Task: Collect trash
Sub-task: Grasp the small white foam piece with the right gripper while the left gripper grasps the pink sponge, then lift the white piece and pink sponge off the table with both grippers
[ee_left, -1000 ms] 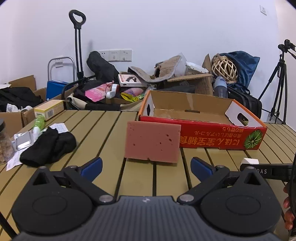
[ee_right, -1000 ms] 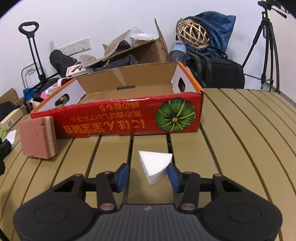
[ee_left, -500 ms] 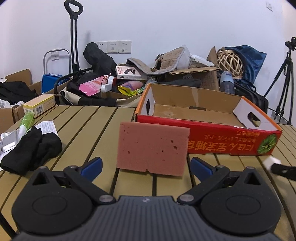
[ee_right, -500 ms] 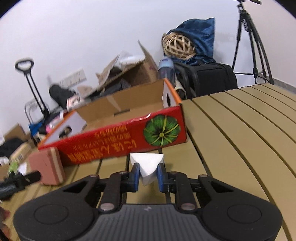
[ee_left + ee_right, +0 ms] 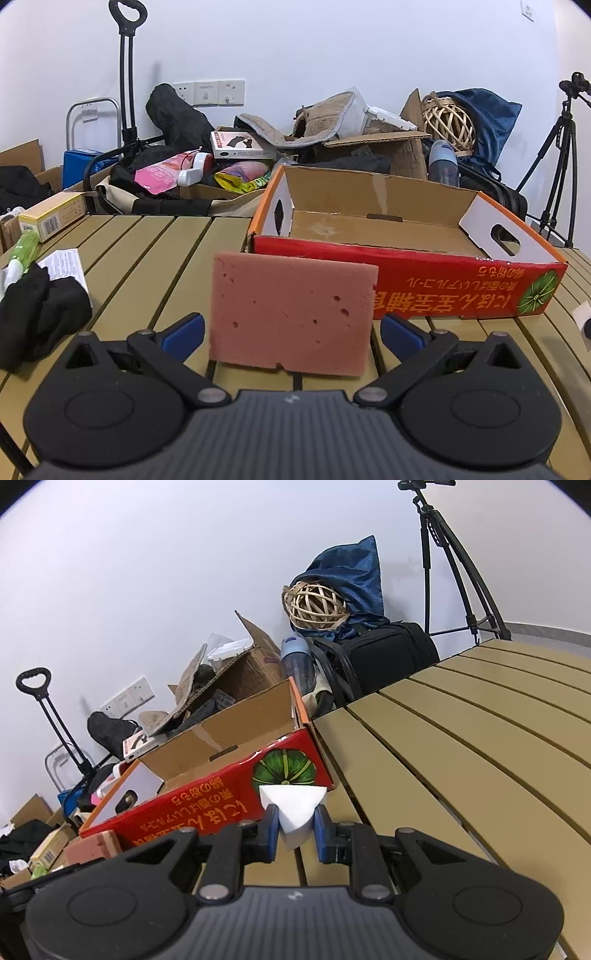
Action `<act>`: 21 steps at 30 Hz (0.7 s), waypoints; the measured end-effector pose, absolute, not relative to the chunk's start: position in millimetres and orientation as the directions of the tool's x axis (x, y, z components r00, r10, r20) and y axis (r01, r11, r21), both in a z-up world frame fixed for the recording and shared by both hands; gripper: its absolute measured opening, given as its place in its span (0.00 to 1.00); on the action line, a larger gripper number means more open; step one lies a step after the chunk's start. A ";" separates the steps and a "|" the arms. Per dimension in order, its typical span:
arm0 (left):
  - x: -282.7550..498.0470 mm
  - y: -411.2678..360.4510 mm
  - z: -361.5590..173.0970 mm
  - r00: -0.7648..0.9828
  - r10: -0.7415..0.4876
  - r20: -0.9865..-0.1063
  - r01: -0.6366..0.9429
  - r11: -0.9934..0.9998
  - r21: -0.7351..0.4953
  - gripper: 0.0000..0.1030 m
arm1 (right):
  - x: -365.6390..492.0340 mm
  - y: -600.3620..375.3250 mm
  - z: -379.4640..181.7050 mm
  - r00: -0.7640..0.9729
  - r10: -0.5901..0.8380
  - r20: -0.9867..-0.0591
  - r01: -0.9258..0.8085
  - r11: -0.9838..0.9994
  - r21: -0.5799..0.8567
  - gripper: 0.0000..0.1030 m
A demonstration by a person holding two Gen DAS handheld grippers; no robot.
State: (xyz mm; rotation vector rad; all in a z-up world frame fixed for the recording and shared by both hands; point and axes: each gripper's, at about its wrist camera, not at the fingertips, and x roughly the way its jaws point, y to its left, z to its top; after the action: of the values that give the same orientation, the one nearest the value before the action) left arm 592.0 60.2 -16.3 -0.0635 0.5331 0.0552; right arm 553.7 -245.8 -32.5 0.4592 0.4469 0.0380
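Observation:
In the left wrist view a pink sponge (image 5: 291, 317) stands on edge on the slatted table, between the wide-apart blue pads of my left gripper (image 5: 291, 332), which is open and does not touch it. Behind it lies the open red cardboard box (image 5: 424, 288). In the right wrist view my right gripper (image 5: 294, 829) is shut on a white foam wedge (image 5: 293, 808), lifted off the table and tilted, just in front of the red box (image 5: 207, 805). The pink sponge (image 5: 94, 847) shows at lower left there.
On the table's left lie a black cloth (image 5: 37, 314), a paper slip (image 5: 64, 264), a green tube (image 5: 22, 249) and a yellow carton (image 5: 51, 216). Clutter piles against the wall behind: boxes, a trolley (image 5: 125, 74), a wicker ball (image 5: 448, 123). A tripod (image 5: 450, 561) stands at right.
My right gripper closed on the white foam wedge, lifted it and rolled, nearing the red box. My left gripper came closer to the pink sponge, which now sits between its open pads.

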 end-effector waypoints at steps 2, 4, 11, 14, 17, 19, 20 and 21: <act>592.9 60.7 -17.3 0.863 0.033 -0.505 -0.065 0.997 -0.047 1.00 | 553.0 -247.0 -33.5 0.904 0.143 -0.403 0.058 0.893 0.447 0.18; 595.5 60.8 -18.8 0.863 0.042 -0.503 -0.069 0.997 -0.036 1.00 | 552.3 -247.2 -33.8 0.906 0.149 -0.396 0.053 0.889 0.456 0.18; 604.3 67.0 -22.4 0.850 0.026 -0.526 -0.070 0.995 -0.065 1.00 | 550.2 -245.3 -32.3 0.911 0.165 -0.379 0.031 0.887 0.460 0.19; 603.9 68.4 -22.2 0.851 0.023 -0.524 -0.068 0.995 -0.066 0.97 | 549.4 -244.1 -31.6 0.911 0.169 -0.377 0.023 0.889 0.456 0.19; 601.2 66.3 -21.7 0.853 0.025 -0.522 -0.062 0.997 -0.054 0.92 | 548.7 -243.3 -31.2 0.908 0.168 -0.385 0.026 0.893 0.450 0.19; 598.1 64.5 -20.9 0.855 0.030 -0.518 -0.062 0.997 -0.044 0.90 | 548.4 -242.8 -30.6 0.906 0.165 -0.390 0.027 0.897 0.441 0.19; 595.7 64.1 -20.1 0.856 0.029 -0.517 -0.060 0.997 -0.043 0.90 | 547.7 -242.3 -30.1 0.904 0.165 -0.393 0.026 0.900 0.436 0.19; 593.1 63.7 -18.8 0.858 0.030 -0.513 -0.060 0.997 -0.042 0.89 | 546.9 -242.1 -29.8 0.904 0.165 -0.395 0.024 0.901 0.433 0.19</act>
State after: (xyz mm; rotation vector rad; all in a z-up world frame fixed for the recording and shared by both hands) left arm 593.1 63.7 -18.8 -0.0571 0.5382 0.0475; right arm 546.9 -242.1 -29.8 0.4456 0.4399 0.0755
